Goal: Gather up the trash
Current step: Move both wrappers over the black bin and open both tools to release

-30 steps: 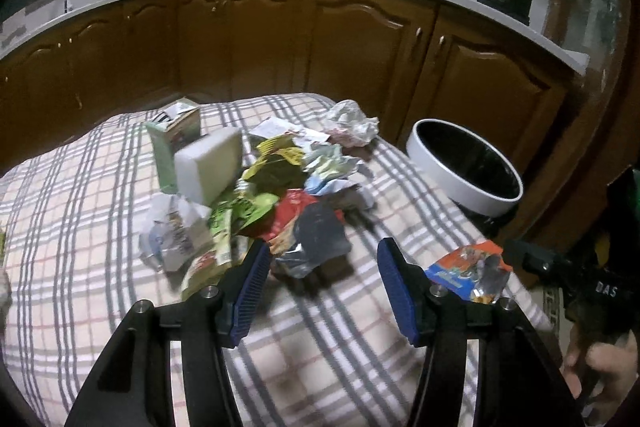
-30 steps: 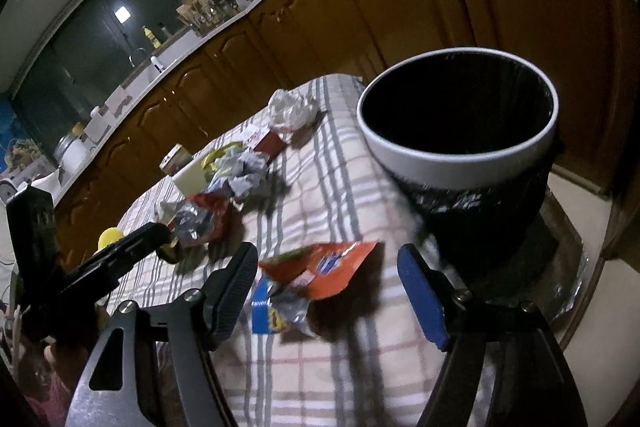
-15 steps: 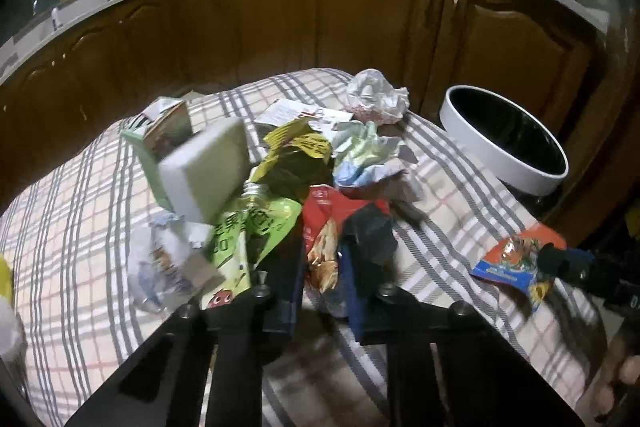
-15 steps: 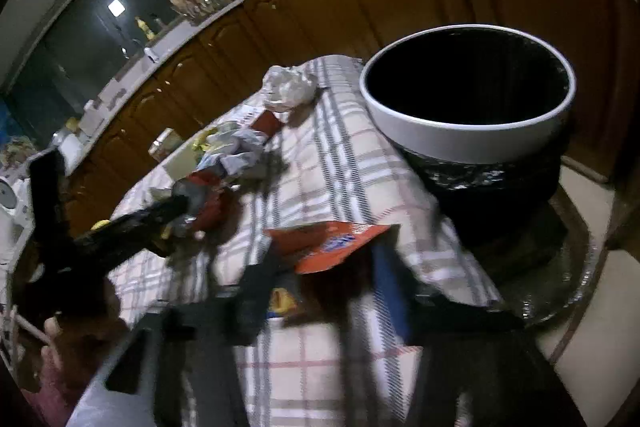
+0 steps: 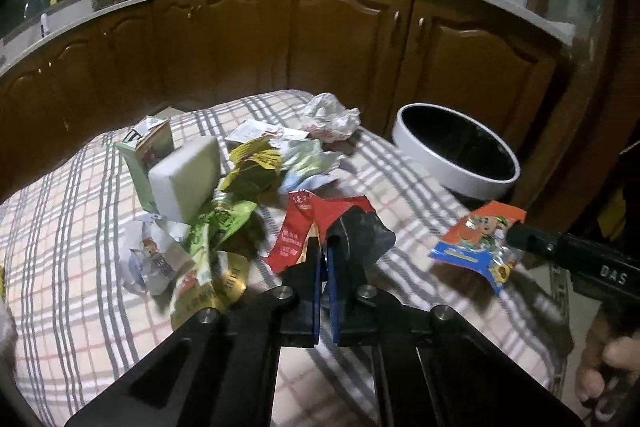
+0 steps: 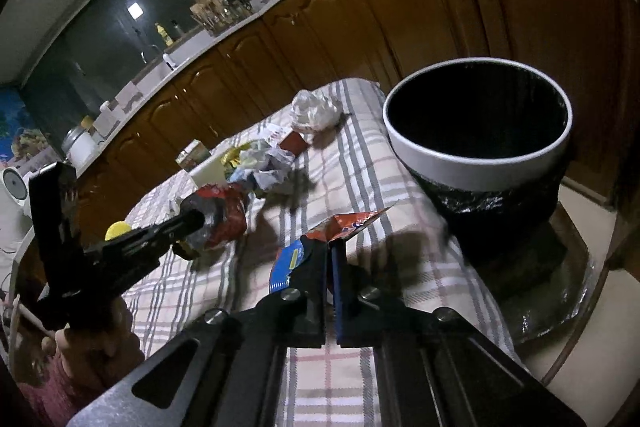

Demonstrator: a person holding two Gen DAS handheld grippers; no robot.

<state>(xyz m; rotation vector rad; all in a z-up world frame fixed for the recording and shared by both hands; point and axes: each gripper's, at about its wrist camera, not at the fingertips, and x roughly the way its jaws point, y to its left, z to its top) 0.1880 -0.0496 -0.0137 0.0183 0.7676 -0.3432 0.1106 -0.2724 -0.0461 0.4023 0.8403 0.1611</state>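
Observation:
My left gripper [image 5: 323,251] is shut on a red and silver foil wrapper [image 5: 320,223] and holds it just above the trash pile [image 5: 236,171] on the checked tablecloth; it also shows in the right wrist view [image 6: 218,215]. My right gripper [image 6: 330,251] is shut on an orange and blue snack packet [image 6: 348,225], lifted at the table's right edge; the packet also shows in the left wrist view [image 5: 476,239]. The white-rimmed trash bin [image 6: 476,151] with a black liner stands just beyond the table edge.
The pile holds a white box [image 5: 186,179], a green carton [image 5: 146,147], green and yellow wrappers [image 5: 252,163] and crumpled paper [image 5: 330,117]. Brown cabinets [image 5: 340,35] run behind the table. A yellow item [image 6: 116,229] lies at the left.
Both grippers went from open to shut. The left closed on the red and silver wrapper, the right closed on the orange packet, and both have lifted their pieces off the cloth.

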